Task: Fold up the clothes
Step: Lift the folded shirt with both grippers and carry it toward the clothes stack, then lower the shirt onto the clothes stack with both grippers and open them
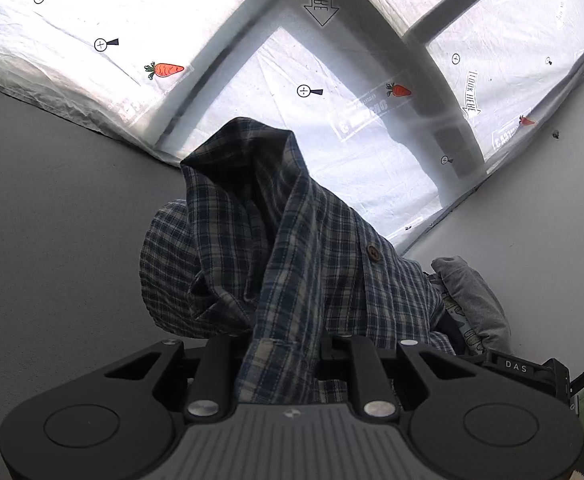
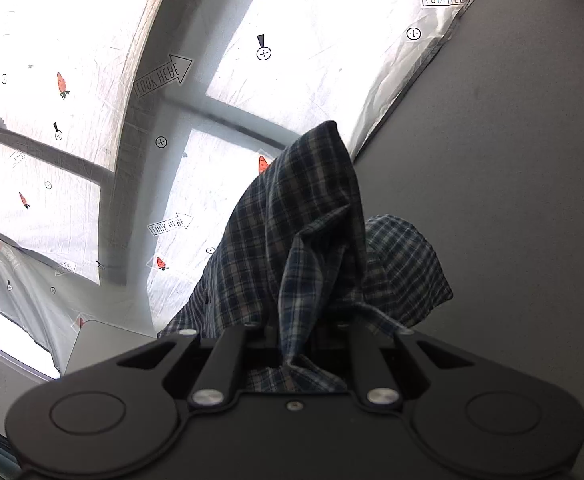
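A dark blue and beige plaid shirt (image 1: 292, 248) with a brown button hangs bunched in front of the left wrist camera. My left gripper (image 1: 286, 344) is shut on a fold of it; the cloth drapes over the fingers and hides their tips. In the right wrist view the same plaid shirt (image 2: 307, 232) rises in a peak ahead of the camera. My right gripper (image 2: 297, 336) is shut on another bunch of its cloth, fingertips hidden under the fabric. Both grippers hold the shirt up off the surface.
A window covered with translucent plastic sheet (image 1: 331, 128) printed with carrots and arrows fills the background; the same sheet (image 2: 92, 120) shows in the right view. A grey wall (image 1: 52, 200) lies to the left. Grey and patterned clothes (image 1: 467, 304) lie at the right.
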Demonstrator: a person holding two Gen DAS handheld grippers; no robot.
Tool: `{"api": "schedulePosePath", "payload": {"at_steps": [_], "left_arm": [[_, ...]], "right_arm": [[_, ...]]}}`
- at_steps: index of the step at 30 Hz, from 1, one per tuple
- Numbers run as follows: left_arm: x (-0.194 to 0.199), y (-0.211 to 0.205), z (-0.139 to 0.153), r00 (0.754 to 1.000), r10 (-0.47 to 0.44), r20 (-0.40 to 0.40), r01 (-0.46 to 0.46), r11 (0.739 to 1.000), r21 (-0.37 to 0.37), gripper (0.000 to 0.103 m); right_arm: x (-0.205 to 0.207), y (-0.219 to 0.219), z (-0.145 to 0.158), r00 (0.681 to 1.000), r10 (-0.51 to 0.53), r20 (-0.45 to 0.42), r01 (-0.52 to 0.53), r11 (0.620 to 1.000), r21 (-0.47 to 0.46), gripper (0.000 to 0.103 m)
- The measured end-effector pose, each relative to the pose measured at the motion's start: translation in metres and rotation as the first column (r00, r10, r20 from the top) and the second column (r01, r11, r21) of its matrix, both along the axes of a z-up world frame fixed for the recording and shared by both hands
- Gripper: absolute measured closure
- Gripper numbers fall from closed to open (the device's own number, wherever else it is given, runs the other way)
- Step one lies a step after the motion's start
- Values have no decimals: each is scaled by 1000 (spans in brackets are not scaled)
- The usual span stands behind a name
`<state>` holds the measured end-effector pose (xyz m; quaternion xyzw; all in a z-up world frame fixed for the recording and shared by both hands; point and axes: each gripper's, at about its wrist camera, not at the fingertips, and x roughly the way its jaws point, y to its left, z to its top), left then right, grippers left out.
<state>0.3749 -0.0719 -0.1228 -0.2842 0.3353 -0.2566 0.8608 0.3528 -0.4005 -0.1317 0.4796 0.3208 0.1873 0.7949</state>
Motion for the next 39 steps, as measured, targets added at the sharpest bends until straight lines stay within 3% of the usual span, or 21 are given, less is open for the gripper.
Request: {"api": "schedulePosePath", "payload": {"at_steps": [6, 13, 17, 20, 23, 26, 29, 32, 34, 36, 38, 39], "left_arm": [[24, -33, 5, 991, -131, 17, 132, 990, -42, 82], [38, -111, 32, 974, -214, 78, 217, 976, -28, 82], [55, -166, 56, 963, -231, 142, 243, 967, -74, 82], [72, -218, 83, 948, -242, 208, 269, 957, -107, 82], [90, -282, 121, 905, -277, 324, 330, 936, -121, 82], [109, -346, 163, 845, -331, 420, 418, 899, -131, 82], [129, -420, 211, 755, -408, 513, 518, 851, -84, 82], [147, -491, 242, 642, -494, 586, 617, 787, -13, 78], [166, -534, 246, 607, -543, 580, 662, 750, 9, 73], [195, -578, 237, 617, -607, 501, 698, 716, 9, 69], [227, -620, 215, 664, -637, 392, 683, 730, 29, 62], [246, -643, 198, 707, -631, 319, 645, 761, 77, 58]], "right_arm": [[-23, -23, 16, 992, -123, -4, 123, 992, -8, 91], [-50, -85, 29, 971, -238, 17, 238, 971, 14, 91], [-51, -139, 42, 960, -271, 76, 266, 962, 64, 91], [-42, -188, 68, 945, -282, 165, 276, 959, 60, 91], [-35, -239, 103, 914, -301, 271, 300, 953, 48, 91], [-37, -297, 141, 856, -356, 374, 355, 932, 75, 91], [-50, -348, 175, 779, -429, 458, 439, 894, 91, 91], [-66, -389, 195, 678, -517, 523, 551, 828, 104, 91], [-75, -415, 201, 610, -576, 544, 623, 773, 120, 90], [-75, -440, 193, 589, -625, 512, 665, 735, 132, 90], [-68, -462, 177, 593, -672, 443, 704, 700, 120, 85], [-63, -470, 166, 595, -699, 398, 730, 677, 96, 80]]}}
